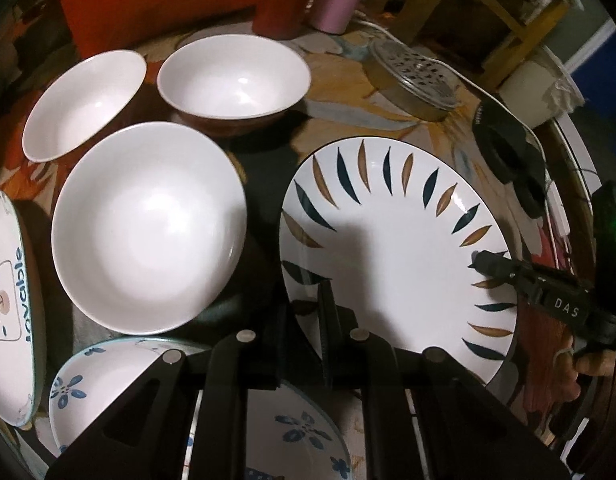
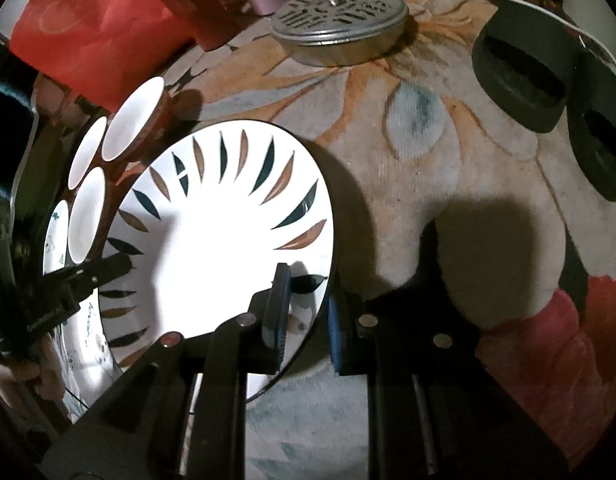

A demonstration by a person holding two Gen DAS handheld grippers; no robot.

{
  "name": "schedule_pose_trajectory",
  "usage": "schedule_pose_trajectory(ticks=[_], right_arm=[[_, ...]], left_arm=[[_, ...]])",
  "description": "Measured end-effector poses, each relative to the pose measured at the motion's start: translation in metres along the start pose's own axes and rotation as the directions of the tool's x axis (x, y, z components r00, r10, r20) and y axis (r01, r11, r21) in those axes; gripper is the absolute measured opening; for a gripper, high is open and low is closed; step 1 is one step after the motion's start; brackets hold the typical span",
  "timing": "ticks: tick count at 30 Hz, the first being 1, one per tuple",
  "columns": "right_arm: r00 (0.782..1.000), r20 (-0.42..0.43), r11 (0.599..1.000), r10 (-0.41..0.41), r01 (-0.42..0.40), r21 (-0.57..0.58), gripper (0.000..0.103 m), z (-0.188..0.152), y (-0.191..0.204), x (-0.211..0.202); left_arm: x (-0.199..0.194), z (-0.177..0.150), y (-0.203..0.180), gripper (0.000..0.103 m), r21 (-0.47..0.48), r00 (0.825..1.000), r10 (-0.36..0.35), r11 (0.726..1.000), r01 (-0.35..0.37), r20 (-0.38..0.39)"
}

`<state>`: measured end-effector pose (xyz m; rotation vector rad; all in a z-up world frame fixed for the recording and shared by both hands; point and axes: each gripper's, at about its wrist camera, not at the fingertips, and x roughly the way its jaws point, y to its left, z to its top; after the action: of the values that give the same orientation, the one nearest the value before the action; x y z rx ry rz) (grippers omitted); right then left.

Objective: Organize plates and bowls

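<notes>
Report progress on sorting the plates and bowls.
Done: nothing looks stacked yet. In hand: both grippers, left gripper and right gripper, jaws clamped on opposite rims of the leaf-pattern plate. Left: three white bowls and the blue-flower dishes sit separately.

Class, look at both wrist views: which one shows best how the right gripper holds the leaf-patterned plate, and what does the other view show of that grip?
The right wrist view: the right gripper has one finger on each face of the leaf-patterned plate, pinching its rim. The left wrist view shows that gripper only sidelong at the plate's far edge.
</notes>
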<state>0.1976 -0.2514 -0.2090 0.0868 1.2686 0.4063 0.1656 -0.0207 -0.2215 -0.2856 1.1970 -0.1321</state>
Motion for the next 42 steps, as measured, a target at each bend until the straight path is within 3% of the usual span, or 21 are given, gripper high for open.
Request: schedule_pose_trajectory(ticks=[15, 27, 42], right_arm=[[0.999, 0.034, 1.0, 0.004, -0.005, 0.019, 0.017, -0.045, -0.018, -0.045], [0.997, 0.049, 0.986, -0.065, 0.057, 0.158, 0.017, -0.106, -0.084, -0.1], [0.985, 0.049, 0.925, -0.164, 0.136, 0.354, 0.018, -0.184, -0.184, -0.146]], left_arm=[[-0.021, -0.021, -0.044, 0.013, 0.124, 1.0, -0.028, 0.992, 0.027, 0.005], [-0.008, -0.056, -0.141, 0.013, 0.253, 0.992, -0.105, 0.96, 0.119, -0.069], [0.033, -0.091, -0.267, 0.012, 0.387, 0.976, -0.148, 0.9, 0.2, -0.159]])
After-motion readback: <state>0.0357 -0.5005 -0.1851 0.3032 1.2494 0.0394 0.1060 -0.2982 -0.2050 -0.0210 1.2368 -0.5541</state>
